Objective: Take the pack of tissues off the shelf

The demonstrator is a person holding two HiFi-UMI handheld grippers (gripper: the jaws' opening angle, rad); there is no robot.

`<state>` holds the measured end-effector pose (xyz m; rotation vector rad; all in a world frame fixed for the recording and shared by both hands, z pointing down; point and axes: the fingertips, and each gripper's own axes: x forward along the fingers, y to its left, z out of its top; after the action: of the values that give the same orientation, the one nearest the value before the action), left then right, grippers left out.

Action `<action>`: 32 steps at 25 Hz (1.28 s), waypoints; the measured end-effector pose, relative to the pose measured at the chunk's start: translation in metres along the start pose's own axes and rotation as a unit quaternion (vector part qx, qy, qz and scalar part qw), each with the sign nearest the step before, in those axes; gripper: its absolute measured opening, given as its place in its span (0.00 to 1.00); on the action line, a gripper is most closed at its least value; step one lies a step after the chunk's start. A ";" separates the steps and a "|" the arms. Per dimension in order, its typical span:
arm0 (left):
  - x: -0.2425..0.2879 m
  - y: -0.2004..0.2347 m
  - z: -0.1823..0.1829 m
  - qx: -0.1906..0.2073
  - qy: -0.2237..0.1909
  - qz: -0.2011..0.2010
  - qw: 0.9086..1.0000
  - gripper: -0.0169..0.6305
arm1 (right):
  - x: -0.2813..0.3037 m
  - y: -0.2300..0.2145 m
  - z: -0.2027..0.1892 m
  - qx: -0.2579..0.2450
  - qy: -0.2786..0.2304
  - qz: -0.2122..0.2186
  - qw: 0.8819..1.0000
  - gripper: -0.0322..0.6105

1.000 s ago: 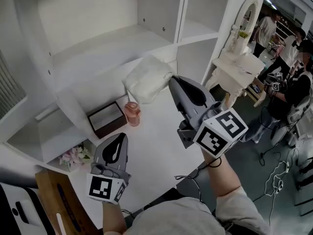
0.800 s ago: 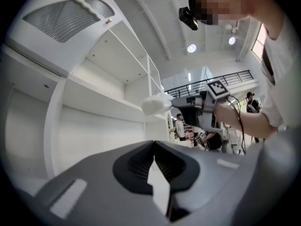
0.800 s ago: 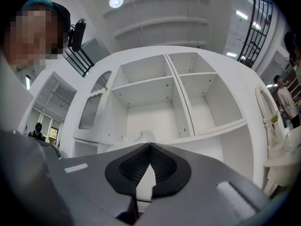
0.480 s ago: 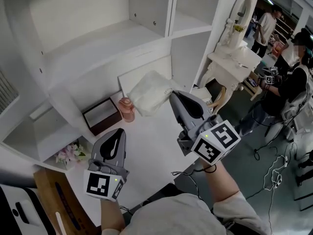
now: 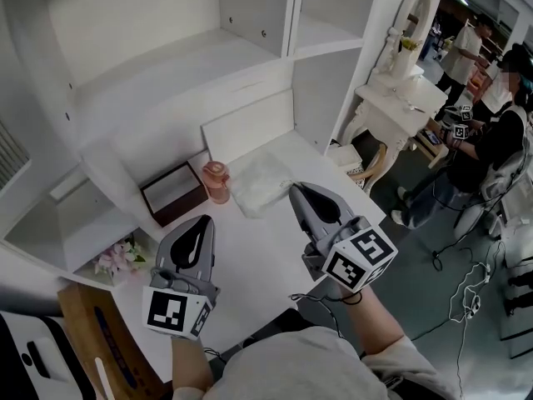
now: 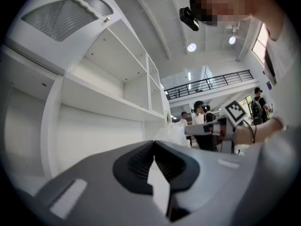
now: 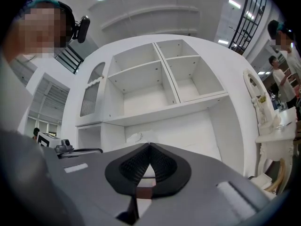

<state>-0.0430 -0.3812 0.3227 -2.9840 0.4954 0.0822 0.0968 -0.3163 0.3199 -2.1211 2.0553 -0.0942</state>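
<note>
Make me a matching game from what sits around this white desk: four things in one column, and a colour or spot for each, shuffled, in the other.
Things:
1. tissues
2. box
3. jar
4. flowers

Colour or spot:
A. pink, standing between the box and the tissues
B. dark brown, lying open
C. white, at the tip of the right gripper
D. lowest and furthest left of the four

Pairs: 1-C, 2-B, 3-A, 4-D
</note>
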 end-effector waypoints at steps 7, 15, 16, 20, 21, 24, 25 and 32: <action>0.004 -0.004 0.001 0.000 -0.003 -0.004 1.000 0.03 | -0.004 -0.001 0.008 -0.006 -0.008 0.000 1.000 0.05; 0.007 -0.003 0.001 0.000 0.001 -0.003 1.000 0.03 | -0.005 -0.003 0.001 0.003 -0.002 -0.001 1.000 0.05; 0.007 -0.003 0.001 -0.001 0.001 -0.003 1.000 0.03 | -0.005 -0.003 0.001 0.004 -0.004 -0.002 1.000 0.05; 0.005 -0.003 0.000 -0.001 0.000 -0.002 1.000 0.03 | -0.006 -0.002 0.004 0.012 -0.012 0.003 1.000 0.05; 0.005 -0.003 0.001 -0.001 0.000 -0.001 1.000 0.03 | -0.007 -0.001 0.005 0.012 -0.012 0.004 1.000 0.05; 0.004 -0.002 0.000 -0.001 0.001 -0.001 1.000 0.03 | -0.007 -0.001 0.005 0.009 -0.011 0.004 1.000 0.05; 0.004 -0.002 0.000 -0.001 0.000 0.000 1.000 0.03 | -0.007 -0.001 0.005 0.009 -0.011 0.004 1.000 0.05; 0.003 -0.001 0.000 -0.002 0.000 0.000 1.000 0.03 | -0.007 0.001 0.005 0.009 -0.010 0.002 1.000 0.05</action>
<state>-0.0403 -0.3810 0.3224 -2.9885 0.4949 0.0840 0.0967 -0.3085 0.3155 -2.0997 2.0399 -0.0895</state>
